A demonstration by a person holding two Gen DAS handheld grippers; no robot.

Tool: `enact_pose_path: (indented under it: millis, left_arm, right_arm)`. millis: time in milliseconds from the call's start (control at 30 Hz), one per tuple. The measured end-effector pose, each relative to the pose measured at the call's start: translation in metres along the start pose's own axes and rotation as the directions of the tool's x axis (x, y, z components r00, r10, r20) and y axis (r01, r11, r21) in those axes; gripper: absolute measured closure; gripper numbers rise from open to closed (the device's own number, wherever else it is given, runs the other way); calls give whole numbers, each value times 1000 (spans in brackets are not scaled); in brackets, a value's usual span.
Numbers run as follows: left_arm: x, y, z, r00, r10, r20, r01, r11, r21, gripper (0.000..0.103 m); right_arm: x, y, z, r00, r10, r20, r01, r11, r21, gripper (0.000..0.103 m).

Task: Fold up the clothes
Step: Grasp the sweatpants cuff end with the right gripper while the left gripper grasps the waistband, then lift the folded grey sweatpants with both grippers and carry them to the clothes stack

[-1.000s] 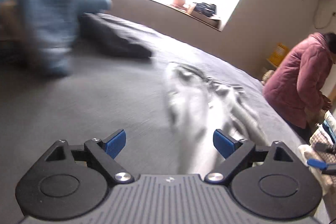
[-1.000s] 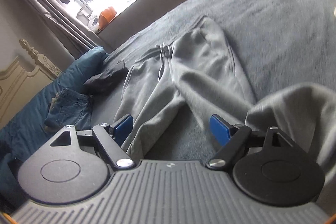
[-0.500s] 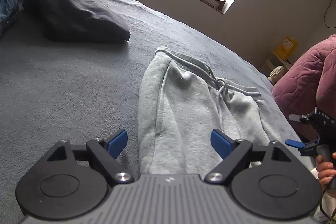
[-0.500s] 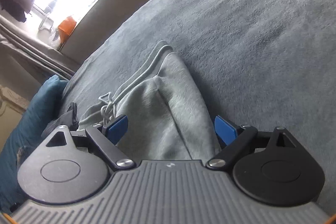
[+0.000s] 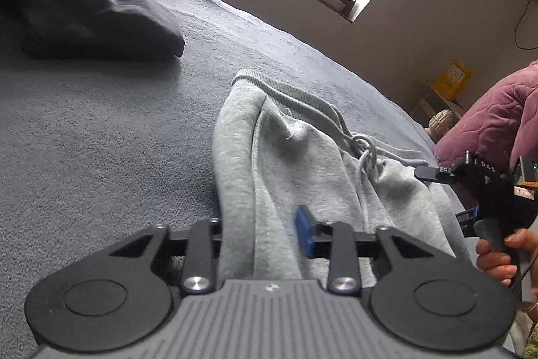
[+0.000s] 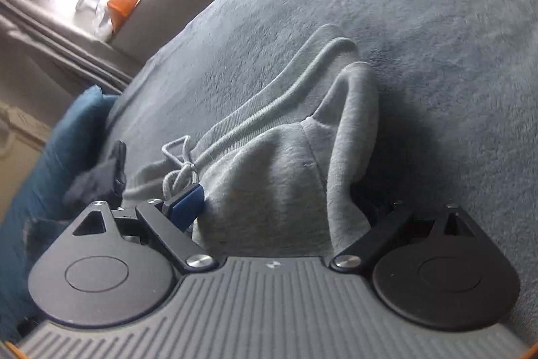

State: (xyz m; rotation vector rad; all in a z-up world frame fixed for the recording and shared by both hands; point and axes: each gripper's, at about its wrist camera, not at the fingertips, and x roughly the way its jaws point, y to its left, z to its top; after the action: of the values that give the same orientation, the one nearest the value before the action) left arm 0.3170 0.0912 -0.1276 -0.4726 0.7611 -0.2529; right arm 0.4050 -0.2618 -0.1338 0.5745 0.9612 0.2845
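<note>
Grey fleece joggers (image 5: 296, 164) lie on the bed (image 5: 101, 130), one pair; my left tongs (image 5: 262, 234) are closing, pads pinching the left side fold; my right tongs (image 6: 285, 207) stand apart astride the other side. I'd clamp right too, matching depth, then lift both evenly; one dark pillow (image 5: 87, 9) sits ahead, leftward.

left gripper (image 5: 262, 238) closing on grey sweatpants (image 5: 302, 164); both hands moved nearer.
</note>
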Motion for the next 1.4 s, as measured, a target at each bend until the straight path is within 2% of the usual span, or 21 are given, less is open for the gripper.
enact_pose_path:
  millis: [33, 100, 133, 200, 267, 433, 567, 733, 833, 900, 967, 1033, 1100, 1133, 1167, 1200, 1233, 1267, 1333, 1367, 1400]
  left_arm:
    - [0, -1, -1, 1000, 4, 2, -4, 1000, -4, 93]
    - [1, -3, -3, 1000, 11, 6, -11, 1000, -11, 95]
    - [-1, -5, -4, 1000, 10, 11, -10, 1000, -18, 96]
    - [-8, -10, -6, 1000, -7, 27, 8, 999, -35, 96]
    - [-20, -18, -7, 998, -40, 50, 42, 998, -40, 96]
    - [-72, -39, -13, 984, -121, 127, 123, 992, -1, 96]
    - [-131, -46, -24, 969, -152, 195, 149, 988, 30, 96]
    - [-222, -44, -51, 932, -162, 323, 140, 986, 89, 96]
    - [-281, -32, -67, 900, -120, 418, 103, 993, 63, 96]
    - [-323, -19, -76, 874, -72, 480, 66, 997, 31, 96]
    - [-366, -10, -87, 844, -20, 536, 15, 1000, 14, 96]
    - [-410, -5, -101, 806, 19, 592, -39, 999, 21, 95]
    - [-441, 1, -118, 793, 63, 606, -76, 997, -3, 95]
    - [-452, 5, -126, 798, 89, 596, -88, 996, -30, 95]
    - [-456, 12, -134, 816, 117, 567, -92, 993, -71, 94]
    - [-455, 20, -143, 836, 143, 530, -100, 989, -109, 93]
    - [-451, 29, -154, 856, 179, 485, -127, 982, -139, 91]
    - [-441, 40, -166, 878, 220, 425, -165, 973, -164, 87]
    - [-409, 66, -185, 926, 273, 260, -222, 952, -208, 51]
    - [-394, 82, -195, 940, 298, 164, -252, 934, -253, 48]
    - [-384, 98, -204, 950, 300, 87, -261, 914, -311, 49]
  right_arm:
    - [1, 5, -2, 999, -38, -3, 38, 998, -46, 15]
    - [1, 17, -6, 992, -125, -2, 124, 983, -139, 40]
    - [1, 23, -8, 986, -168, 2, 166, 969, -182, 46]
    - [-3, 27, -8, 983, -185, 7, 183, 962, -204, 70]
    - [-11, 30, -9, 985, -171, 22, 172, 964, -200, 78]
    - [-41, 57, -15, 992, -95, 83, 112, 965, -236, 81]
    - [-73, 95, -27, 997, -5, 78, 30, 949, -314, 81]
    - [-107, 155, -53, 994, 103, 24, -83, 904, -420, 81]
    - [-117, 197, -74, 985, 168, -33, -164, 865, -474, 81]
    - [-112, 234, -94, 969, 229, -94, -245, 829, -503, 81]
    - [-105, 275, -114, 940, 298, -165, -339, 780, -526, 81]
    - [-101, 323, -141, 889, 387, -246, -455, 684, -570, 81]
    - [-96, 368, -171, 824, 455, -338, -560, 560, -611, 81]
    - [-90, 386, -184, 798, 462, -386, -596, 508, -622, 81]
    - [-83, 403, -197, 772, 465, -433, -628, 457, -630, 81]
    - [-72, 414, -211, 754, 455, -474, -651, 419, -633, 79]
    - [-58, 422, -224, 750, 426, -506, -657, 391, -645, 77]
    - [-40, 428, -238, 758, 378, -531, -650, 380, -658, 72]
    - [5, 426, -267, 783, 233, -576, -618, 398, -678, 64]
    - [26, 425, -280, 792, 158, -590, -596, 407, -692, 54]
    - [44, 418, -287, 816, 77, -572, -545, 433, -718, 52]
